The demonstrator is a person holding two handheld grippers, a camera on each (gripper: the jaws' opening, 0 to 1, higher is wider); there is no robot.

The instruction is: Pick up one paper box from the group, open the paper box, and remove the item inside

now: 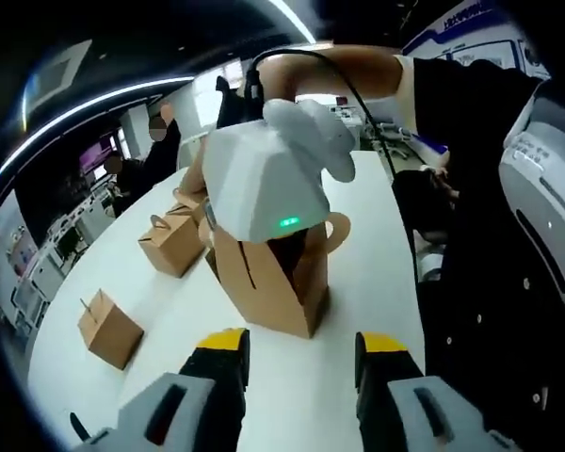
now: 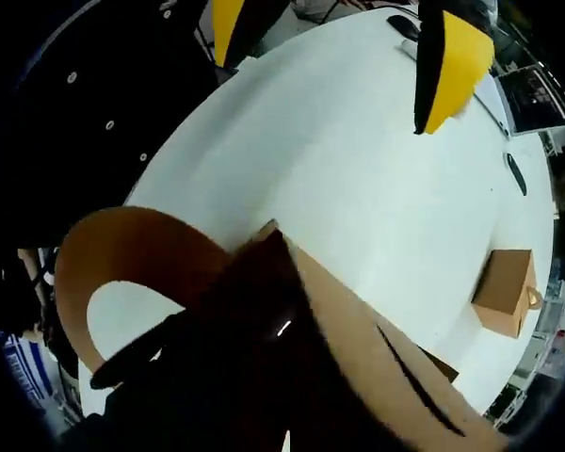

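Left tongs (image 1: 301, 363) low in the left gripper view, yellow-tipped jaws standing apart with nothing between them, hovering over the white bench (image 1: 377, 235)

Just ahead of those tongs, a brown paper box (image 1: 278, 282) upright on the bench, its looped handle (image 1: 337, 229) curling out at the side. Right tongs (image 1: 268, 179) down on the top of that box from above, white housing with a green light facing the camera; jaw tips hidden by the housing, so clamped or apart cannot be told

Further ahead and left of the left tongs, a second paper box (image 1: 172, 240) with a handle on top; nearer and further left, a third paper box (image 1: 110, 328) apart from the others

In the right gripper view, close up against the lens, the opened box top (image 2: 358, 339) with dark interior and curved handle (image 2: 122, 254); own jaws lost in the dark below. Beyond it, the left tongs' yellow tips (image 2: 452, 61) spread over the bench (image 2: 339, 160), and another box (image 2: 506, 292) off to the side

Blue-and-white sign (image 1: 452, 24) far ahead right with lettering too small to read
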